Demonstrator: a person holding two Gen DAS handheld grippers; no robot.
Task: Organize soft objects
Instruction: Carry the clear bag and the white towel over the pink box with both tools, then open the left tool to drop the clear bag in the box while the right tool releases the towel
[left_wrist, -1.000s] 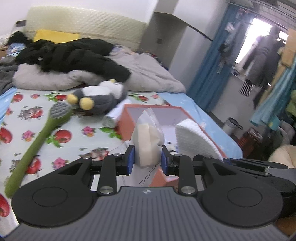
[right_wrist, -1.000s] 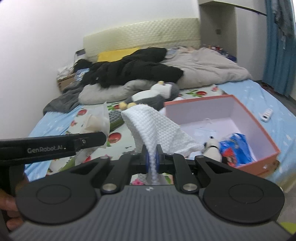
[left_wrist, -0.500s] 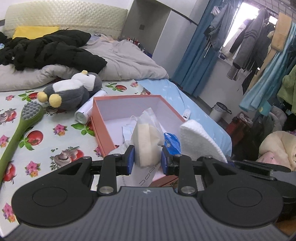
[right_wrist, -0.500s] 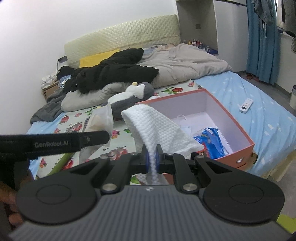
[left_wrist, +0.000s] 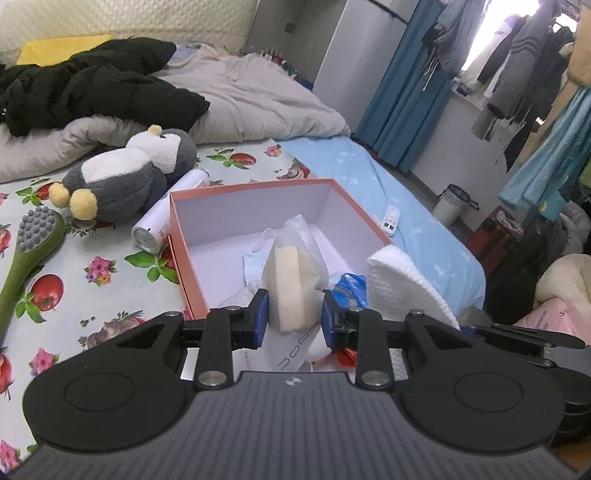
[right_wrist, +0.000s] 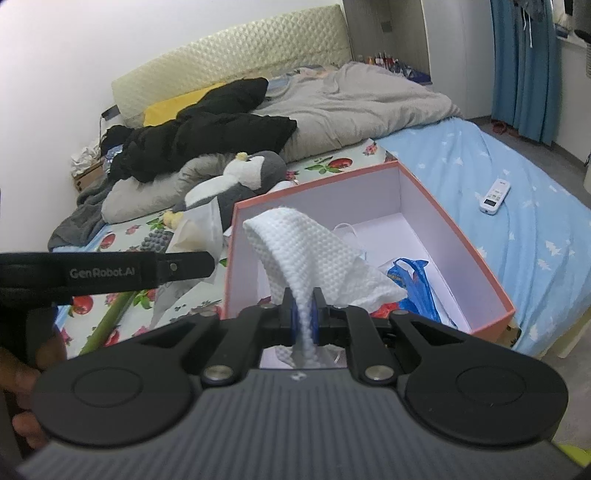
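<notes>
My left gripper is shut on a cream sponge in a clear bag, held above the near edge of the open orange box. My right gripper is shut on a white textured cloth, held over the near part of the same box; the cloth also shows in the left wrist view. A blue plastic bag and white items lie inside the box. A grey and white penguin plush lies on the bed behind the box.
A green long-handled brush and a white can lie on the flowered sheet left of the box. A white remote lies on the blue sheet to the right. Black clothes and a grey duvet cover the far bed.
Both grippers have moved forward toward the box with their loads still held. The box now sits closer and more centred in both views.
</notes>
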